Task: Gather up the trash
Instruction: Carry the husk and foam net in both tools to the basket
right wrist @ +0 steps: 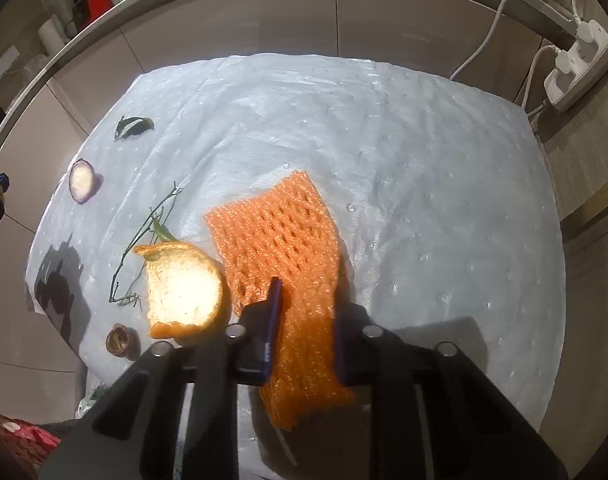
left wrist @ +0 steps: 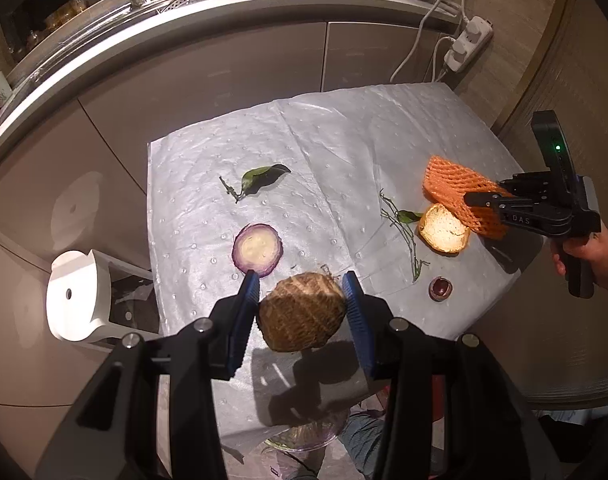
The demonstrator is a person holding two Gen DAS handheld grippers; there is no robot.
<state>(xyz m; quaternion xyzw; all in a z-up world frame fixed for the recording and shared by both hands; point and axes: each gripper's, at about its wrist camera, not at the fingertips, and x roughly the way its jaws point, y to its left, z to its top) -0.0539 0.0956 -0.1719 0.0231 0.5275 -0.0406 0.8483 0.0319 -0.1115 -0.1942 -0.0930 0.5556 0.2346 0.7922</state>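
Desk (left wrist: 335, 128) draped in a dimpled white sheet, set beside kitchen cabinets. Orange foam net (right wrist: 280, 240) lying at the desk's right side, near end pinched in the closed right claw (right wrist: 304, 304). Brown hairy root chunk (left wrist: 302, 312) clamped in the left claw (left wrist: 302, 286), lifted clear above the sheet, shadow beneath. Orange peel (right wrist: 184, 292) just beside the net. Purple-rimmed vegetable slice (left wrist: 258, 249) near the desk's middle. Dark green leaf (left wrist: 260, 180) further back. Thin green stems (left wrist: 399, 224) beside the peel. Small brown shell (left wrist: 439, 288) near the front edge.
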